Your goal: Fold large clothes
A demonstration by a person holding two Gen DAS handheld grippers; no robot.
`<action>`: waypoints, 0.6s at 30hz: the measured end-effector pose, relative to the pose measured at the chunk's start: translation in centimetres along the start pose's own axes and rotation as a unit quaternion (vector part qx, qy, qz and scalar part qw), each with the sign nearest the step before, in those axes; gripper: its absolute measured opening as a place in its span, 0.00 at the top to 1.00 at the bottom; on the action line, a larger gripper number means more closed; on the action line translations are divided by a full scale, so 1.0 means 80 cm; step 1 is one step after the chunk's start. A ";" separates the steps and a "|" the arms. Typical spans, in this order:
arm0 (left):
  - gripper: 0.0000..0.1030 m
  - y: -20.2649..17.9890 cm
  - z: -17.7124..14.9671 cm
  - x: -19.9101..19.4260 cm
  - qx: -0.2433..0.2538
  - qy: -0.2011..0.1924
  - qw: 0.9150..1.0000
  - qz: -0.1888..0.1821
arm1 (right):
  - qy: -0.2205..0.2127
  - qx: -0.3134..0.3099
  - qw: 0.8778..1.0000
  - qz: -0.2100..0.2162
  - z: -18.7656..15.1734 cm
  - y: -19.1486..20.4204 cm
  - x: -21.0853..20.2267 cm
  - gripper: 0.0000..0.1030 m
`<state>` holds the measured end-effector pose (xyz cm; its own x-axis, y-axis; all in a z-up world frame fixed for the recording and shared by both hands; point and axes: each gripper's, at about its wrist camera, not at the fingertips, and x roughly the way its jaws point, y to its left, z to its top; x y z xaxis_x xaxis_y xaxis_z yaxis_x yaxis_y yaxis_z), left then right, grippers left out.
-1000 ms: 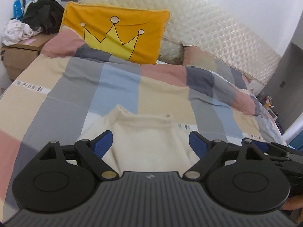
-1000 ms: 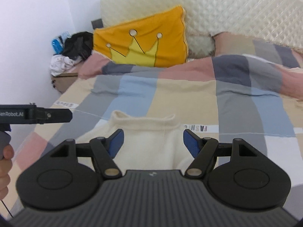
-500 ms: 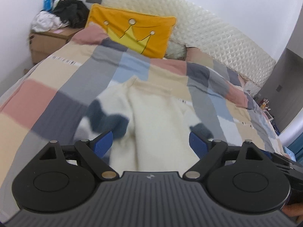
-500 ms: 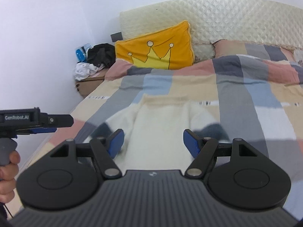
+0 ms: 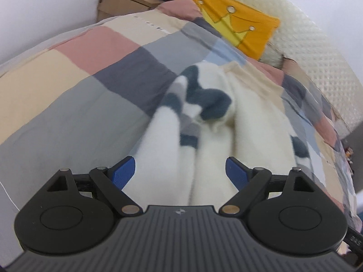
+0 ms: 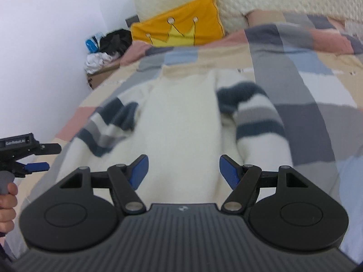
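A fluffy cream knitted sweater with navy-and-grey striped sleeves (image 6: 181,122) is lying flat on a bed under a patchwork quilt of pastel colour blocks (image 6: 301,86), its collar pointing toward an orange cushion printed with a yellow crown (image 6: 179,30), which is leaning at the head of the bed. The left gripper (image 5: 180,171) is hovering over the sweater's hem end, the end farthest from the cushion, jaws spread wide and holding nothing. The right gripper (image 6: 183,170) is hanging over the body panel, jaws likewise spread and empty. Both sleeves are lying bunched beside the torso. The risk from here, as a judgement: a pinch on the thick pile could catch only the top layer, or drag a crumpled sleeve along, leaving the fold lopsided.
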<state>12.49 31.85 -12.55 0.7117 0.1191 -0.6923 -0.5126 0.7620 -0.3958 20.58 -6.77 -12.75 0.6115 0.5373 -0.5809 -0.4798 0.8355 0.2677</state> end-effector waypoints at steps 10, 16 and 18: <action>0.37 0.036 -0.012 0.054 -0.059 0.019 0.998 0.030 | 0.026 0.006 1.000 0.012 -0.013 -0.014 0.024 0.31; 0.73 0.063 -0.014 0.082 -0.125 0.049 0.991 0.016 | 0.036 0.015 0.999 -0.003 -0.015 -0.019 0.038 0.31; 0.83 0.075 -0.012 0.085 -0.154 0.052 0.987 0.006 | 0.032 0.024 0.999 -0.022 -0.015 -0.023 0.040 0.31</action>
<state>13.80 36.63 -20.20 0.6598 0.0485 -0.7499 -0.6535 0.5297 -0.5407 22.63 -6.75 -16.05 0.5888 0.4921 -0.6412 -0.4213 0.8639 0.2760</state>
